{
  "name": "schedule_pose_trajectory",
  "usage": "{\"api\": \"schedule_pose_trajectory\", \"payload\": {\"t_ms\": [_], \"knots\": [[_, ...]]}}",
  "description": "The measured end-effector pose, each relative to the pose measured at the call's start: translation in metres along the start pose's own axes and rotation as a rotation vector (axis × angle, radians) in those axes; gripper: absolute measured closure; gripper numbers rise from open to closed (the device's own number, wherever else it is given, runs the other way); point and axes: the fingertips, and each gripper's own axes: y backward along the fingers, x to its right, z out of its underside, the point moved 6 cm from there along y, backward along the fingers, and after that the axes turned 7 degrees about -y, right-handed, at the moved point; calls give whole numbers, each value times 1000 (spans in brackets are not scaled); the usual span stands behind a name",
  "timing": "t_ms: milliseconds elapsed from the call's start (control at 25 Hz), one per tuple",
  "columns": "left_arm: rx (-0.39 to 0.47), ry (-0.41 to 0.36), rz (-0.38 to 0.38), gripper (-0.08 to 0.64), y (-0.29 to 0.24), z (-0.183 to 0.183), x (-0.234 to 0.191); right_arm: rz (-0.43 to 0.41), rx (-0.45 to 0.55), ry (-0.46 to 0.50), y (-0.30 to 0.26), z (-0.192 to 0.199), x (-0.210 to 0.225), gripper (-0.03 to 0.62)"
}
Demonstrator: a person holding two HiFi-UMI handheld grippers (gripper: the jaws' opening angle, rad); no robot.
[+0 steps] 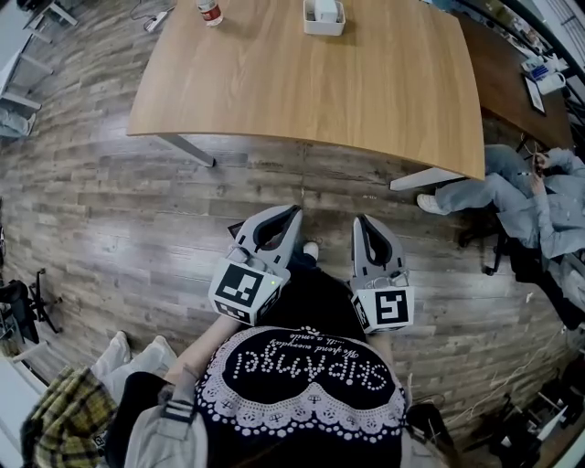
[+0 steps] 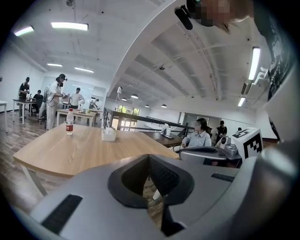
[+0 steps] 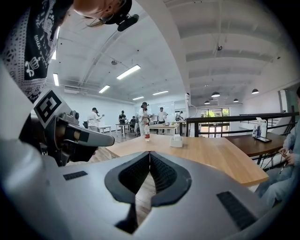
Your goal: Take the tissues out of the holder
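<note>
A white tissue holder (image 1: pixel 324 16) with white tissue showing at its top stands on the far side of the wooden table (image 1: pixel 366 101). It also shows small in the left gripper view as a white box (image 2: pixel 108 134) and in the right gripper view (image 3: pixel 176 141). Both grippers hang over the floor, well short of the table and pointing toward it. My left gripper (image 1: pixel 294 212) is shut with nothing between its jaws, which meet at the tip (image 2: pixel 149 157). My right gripper (image 1: pixel 358 220) is shut and empty too, its pads touching (image 3: pixel 150 153).
A plastic water bottle (image 1: pixel 209 11) with a red label stands on the table left of the holder. A person sits on a chair (image 1: pixel 512 196) at the table's right end. A second, darker table (image 1: pixel 512 64) with items stands behind. Other people work at distant tables (image 2: pixel 56 101).
</note>
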Motion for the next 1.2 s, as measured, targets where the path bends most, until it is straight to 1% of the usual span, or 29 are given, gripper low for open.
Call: {"api": "schedule_pose_trajectory", "payload": {"t_ms": [200,360,560,720,920,1200], "knots": [[3,-11,22,554,-17,-18,-38,30,11,-25,-36,-17,1,583],[-2,-20,47,554,-26,-27,-62,52,10,-27,-58,-28,-5,583],[1,-14,68,554,-36,-31,-85,85,11,-30,-76,-33,-4,583],[5,-34,85,554,-43,-34,-96,112,18,-43,-87,-35,-2,583],[16,-35,73,554,-45,-35,-112,93,30,-24,-103,-38,-8,583],[13,-55,62,554,-43,-36,-121,65,29,-18,-119,-40,-13,583]]}}
